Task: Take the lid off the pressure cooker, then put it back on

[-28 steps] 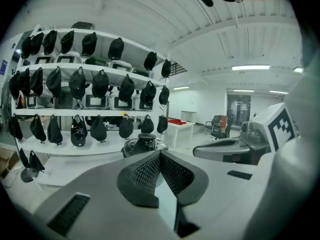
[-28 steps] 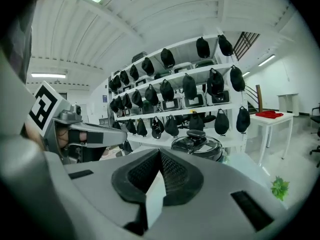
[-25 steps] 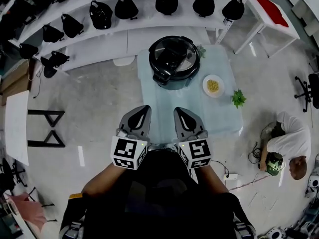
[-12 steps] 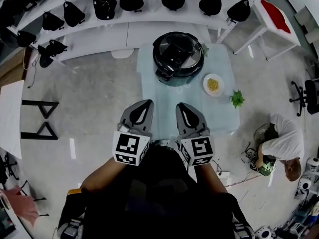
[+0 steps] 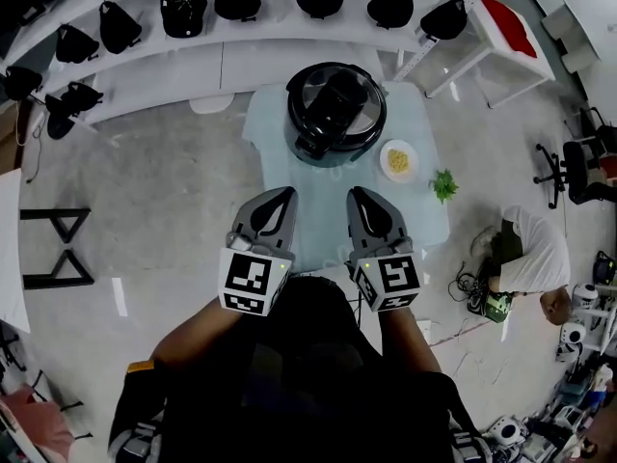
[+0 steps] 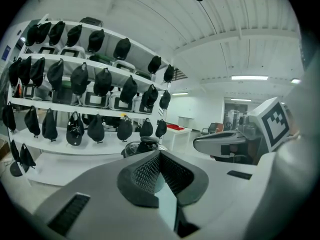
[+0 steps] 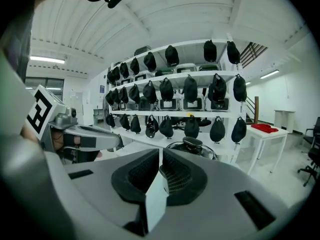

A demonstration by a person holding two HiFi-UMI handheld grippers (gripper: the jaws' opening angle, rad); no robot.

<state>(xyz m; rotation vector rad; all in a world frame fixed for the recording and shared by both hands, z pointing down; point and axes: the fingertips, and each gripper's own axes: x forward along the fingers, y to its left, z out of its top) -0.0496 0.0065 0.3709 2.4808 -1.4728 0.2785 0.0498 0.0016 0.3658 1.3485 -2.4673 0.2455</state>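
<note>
Left tongs (image 5: 283, 197), right tongs (image 5: 359, 195) pressed together, empty, over table (image 5: 323, 201) near edge. Pressure cooker (image 5: 336, 112) lidded, far edge. Plate (image 5: 398, 160) visible head view only.

Our grey left tool (image 5: 286, 194) and right tool (image 5: 355, 194) have edged forward, nearer the round black pressure cooker (image 5: 336, 111).

Floor (image 5: 164, 210) is bare grey concrete, with a black trestle frame (image 5: 53, 249) standing at the left and a black office chair (image 5: 569, 167) at the right edge. Curved white shelves (image 5: 174, 80) run along the far side in several tiers, hung with rows of black items (image 5: 183, 8); a desk (image 5: 289, 201) under a pale cloth stands just before them, and a white side table (image 5: 482, 54) with a red pad (image 5: 503, 22) stands to the right. Ceiling (image 6: 210, 14) is white and ribbed, lit by strip lights (image 6: 249, 77).
</note>
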